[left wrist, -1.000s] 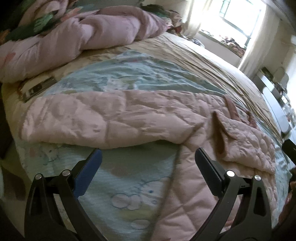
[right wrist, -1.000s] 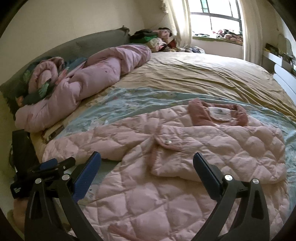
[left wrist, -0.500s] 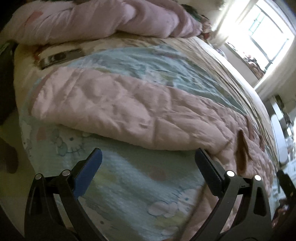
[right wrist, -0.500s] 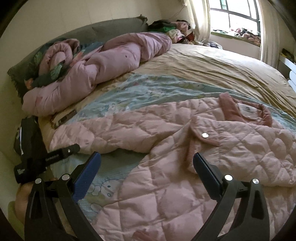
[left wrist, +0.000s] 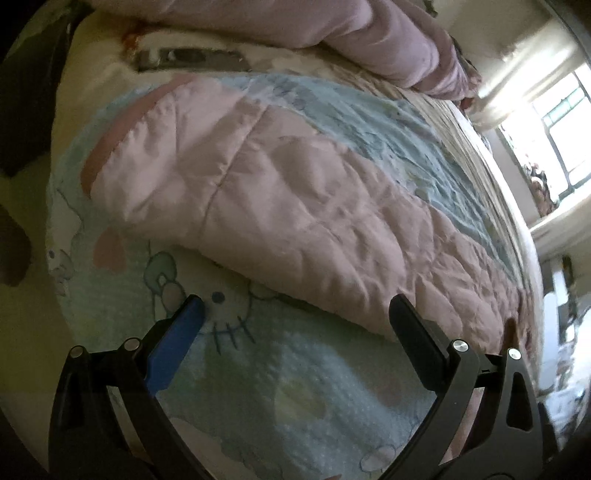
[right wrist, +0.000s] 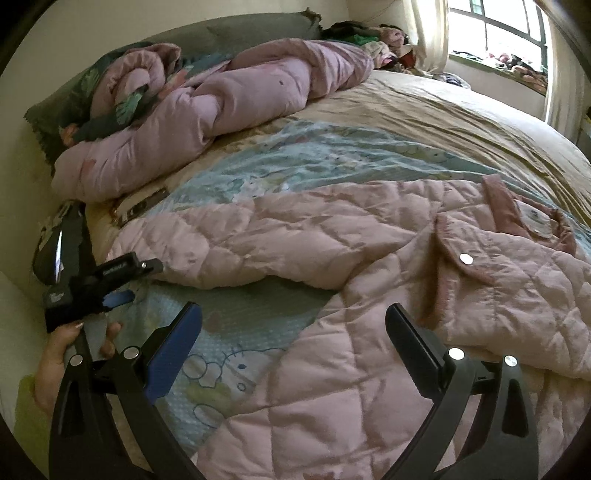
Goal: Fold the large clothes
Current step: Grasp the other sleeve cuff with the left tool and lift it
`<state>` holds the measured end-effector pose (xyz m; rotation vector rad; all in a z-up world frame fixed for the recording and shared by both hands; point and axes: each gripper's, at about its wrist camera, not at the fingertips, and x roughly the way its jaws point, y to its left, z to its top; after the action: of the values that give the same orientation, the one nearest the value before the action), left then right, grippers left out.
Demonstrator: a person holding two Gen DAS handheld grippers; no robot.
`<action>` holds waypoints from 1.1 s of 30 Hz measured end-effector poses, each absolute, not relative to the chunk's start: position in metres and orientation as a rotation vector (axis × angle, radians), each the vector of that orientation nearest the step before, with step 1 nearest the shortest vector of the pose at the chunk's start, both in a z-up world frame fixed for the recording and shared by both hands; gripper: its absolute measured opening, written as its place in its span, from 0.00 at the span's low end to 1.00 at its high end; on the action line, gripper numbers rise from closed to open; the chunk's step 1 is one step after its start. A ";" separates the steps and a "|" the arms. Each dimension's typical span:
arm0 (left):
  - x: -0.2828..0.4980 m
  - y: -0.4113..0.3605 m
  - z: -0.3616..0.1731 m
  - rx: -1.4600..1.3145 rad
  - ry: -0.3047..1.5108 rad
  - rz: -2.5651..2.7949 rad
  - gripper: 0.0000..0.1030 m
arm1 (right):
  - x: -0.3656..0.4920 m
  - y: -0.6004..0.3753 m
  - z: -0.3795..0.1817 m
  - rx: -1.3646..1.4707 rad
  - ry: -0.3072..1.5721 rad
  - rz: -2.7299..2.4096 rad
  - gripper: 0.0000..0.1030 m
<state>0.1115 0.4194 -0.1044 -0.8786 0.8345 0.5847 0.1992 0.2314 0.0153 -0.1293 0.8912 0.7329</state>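
Observation:
A pink quilted jacket (right wrist: 424,295) lies spread on the bed, collar (right wrist: 524,218) at the far right and one sleeve (right wrist: 229,251) stretched to the left. In the left wrist view that sleeve (left wrist: 280,206) fills the middle, its darker pink cuff (left wrist: 110,147) at the left end. My left gripper (left wrist: 295,314) is open and empty, hovering just short of the sleeve's near edge; in the right wrist view the left gripper (right wrist: 122,280) shows by the sleeve end, held by a hand (right wrist: 66,350). My right gripper (right wrist: 291,321) is open and empty over the jacket's lower body.
A blue cartoon-print sheet (right wrist: 236,332) covers the bed under the jacket. A rolled mauve duvet (right wrist: 221,107) lies along the headboard side. A beige cover (right wrist: 443,118) spreads toward the window (right wrist: 498,26). The bed's edge drops off at the left (left wrist: 48,258).
My left gripper has moved left and closer along the sleeve toward its cuff. My right gripper has shifted slightly left and nearer the jacket. Both stayed open.

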 end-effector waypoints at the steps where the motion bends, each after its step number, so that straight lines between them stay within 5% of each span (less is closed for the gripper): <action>1: 0.111 0.424 -0.106 -0.895 0.824 0.582 0.91 | 0.198 0.234 0.013 -0.134 0.894 0.739 0.96; 12: 0.110 0.465 -0.113 -1.010 0.697 0.614 0.91 | 0.198 0.241 0.002 -0.121 0.927 0.757 0.96; 14: 0.112 0.470 -0.110 -0.994 0.690 0.657 0.78 | 0.198 0.238 0.000 -0.116 0.930 0.754 0.96; 16: 0.112 0.473 -0.106 -0.960 0.691 0.697 0.46 | 0.198 0.235 0.000 -0.111 0.933 0.749 0.96; 19: 0.107 0.478 -0.096 -0.969 0.639 0.677 0.26 | 0.196 0.229 0.001 -0.103 0.928 0.742 0.96; 33: 0.102 0.422 0.039 -0.794 0.401 0.532 0.15 | 0.191 0.163 0.025 0.014 0.889 0.678 0.96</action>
<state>0.1020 0.4225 0.0392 -0.7943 0.4009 0.5317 0.1908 0.1632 0.0246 0.0140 0.8886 0.6778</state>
